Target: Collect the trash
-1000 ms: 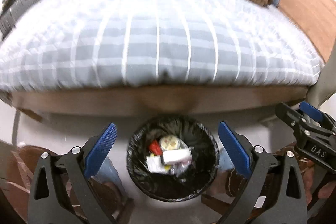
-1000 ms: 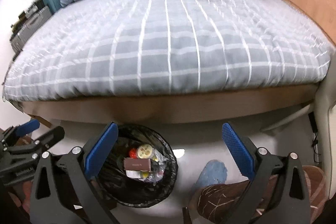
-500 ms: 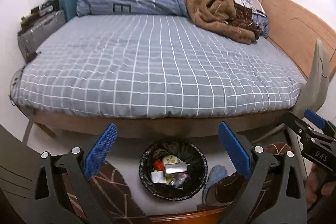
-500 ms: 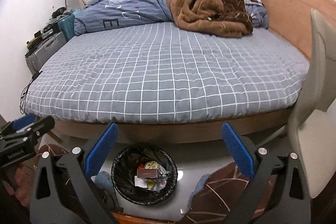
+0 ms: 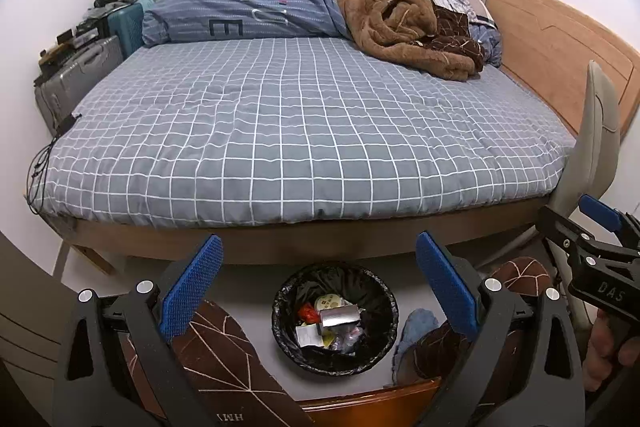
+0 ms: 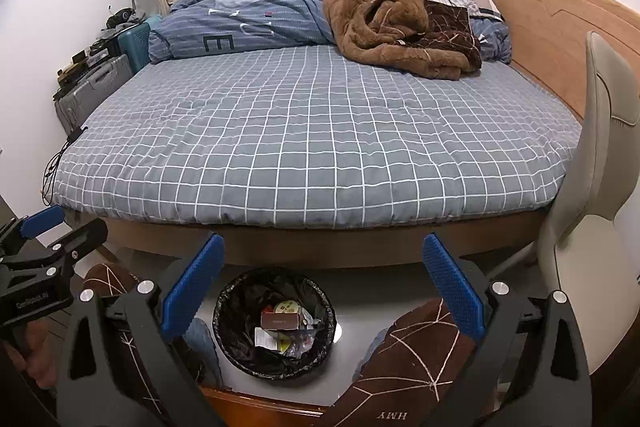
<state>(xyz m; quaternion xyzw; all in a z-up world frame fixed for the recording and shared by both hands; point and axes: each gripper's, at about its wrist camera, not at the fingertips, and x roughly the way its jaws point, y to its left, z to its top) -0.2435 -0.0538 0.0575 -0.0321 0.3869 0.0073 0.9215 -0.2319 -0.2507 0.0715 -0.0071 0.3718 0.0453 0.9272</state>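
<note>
A round bin with a black liner (image 5: 335, 319) (image 6: 275, 323) stands on the pale floor just in front of the bed. Trash lies inside it: a silver wrapper (image 5: 340, 315), a red scrap (image 5: 307, 311), a round lid (image 6: 289, 306) and a small brown box (image 6: 280, 321). My left gripper (image 5: 319, 243) hangs well above the bin, open and empty. My right gripper (image 6: 323, 241) is also open and empty, above and right of the bin. Each gripper appears at the edge of the other's view: the right gripper (image 5: 592, 251) and the left gripper (image 6: 44, 251).
A large bed with a grey checked sheet (image 5: 300, 131) fills the room, with a brown blanket (image 5: 404, 23) and a blue duvet at its head. A beige chair (image 6: 592, 227) stands at the right and suitcases (image 5: 76, 79) at the left. Brown patterned fabric (image 6: 416, 355) and a wooden edge (image 5: 372, 401) lie below.
Both views have pulled up and back from the bin, so it looks smaller and the whole bed and window show. Both grippers stayed open.
</note>
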